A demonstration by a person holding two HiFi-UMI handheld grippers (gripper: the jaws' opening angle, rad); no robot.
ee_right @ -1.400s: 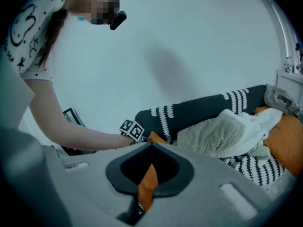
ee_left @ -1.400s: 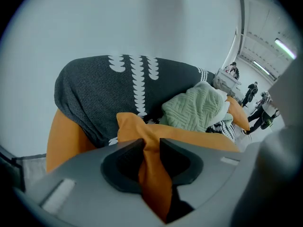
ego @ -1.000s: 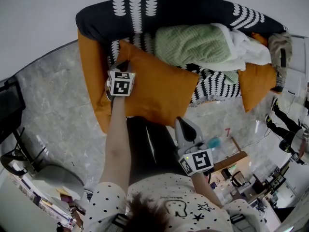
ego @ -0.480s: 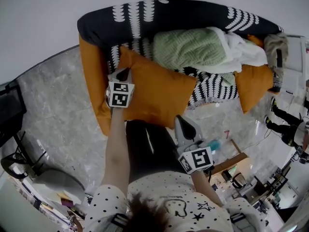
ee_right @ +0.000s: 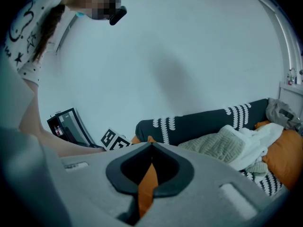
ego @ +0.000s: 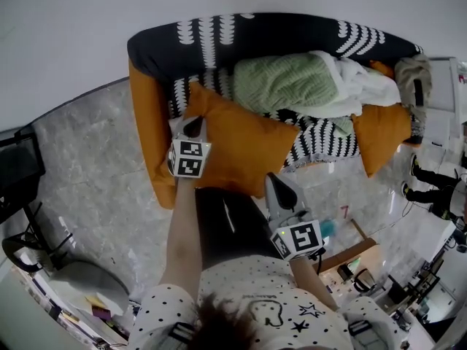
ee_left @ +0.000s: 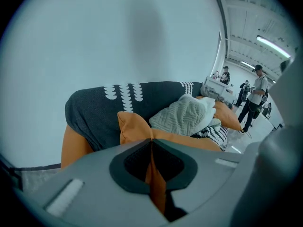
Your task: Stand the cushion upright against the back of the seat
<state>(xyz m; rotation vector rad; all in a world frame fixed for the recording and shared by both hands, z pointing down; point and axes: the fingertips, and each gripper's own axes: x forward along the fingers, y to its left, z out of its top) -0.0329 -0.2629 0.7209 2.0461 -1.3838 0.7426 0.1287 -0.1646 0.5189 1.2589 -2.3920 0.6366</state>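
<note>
While both grippers clamp it, the orange cushion (ego: 244, 148) lies tilted across the left part of the seat. One corner points toward the backrest (ego: 219, 39) and its near edge faces the person.

Left gripper (ego: 193, 127): jaws closed on the cushion's far left corner. In the left gripper view (ee_left: 151, 143), a fold of orange fabric (ee_left: 156, 183) is pinched between the dark pads, and the rest of the corner rises just beyond the tips.

Right gripper (ego: 272, 183): jaws closed on the cushion's near edge. In the right gripper view (ee_right: 151, 148), a narrow orange strip (ee_right: 147, 183) is squeezed between the pads.

Surroundings: the backrest is dark with rows of white marks. An orange armrest (ego: 149, 137) flanks the cushion on the left. A green knitted blanket (ego: 281, 82) lies bunched on the seat just right of the cushion, with a white cloth (ego: 361, 86) beside it. A second orange cushion (ego: 379, 133) sits at the far right end of the seat. The sofa stands on a grey marbled floor (ego: 95, 159) against a plain pale wall (ego: 73, 35). The left gripper view also shows a standing person (ee_left: 255, 96) in the background, well apart from the sofa.
</note>
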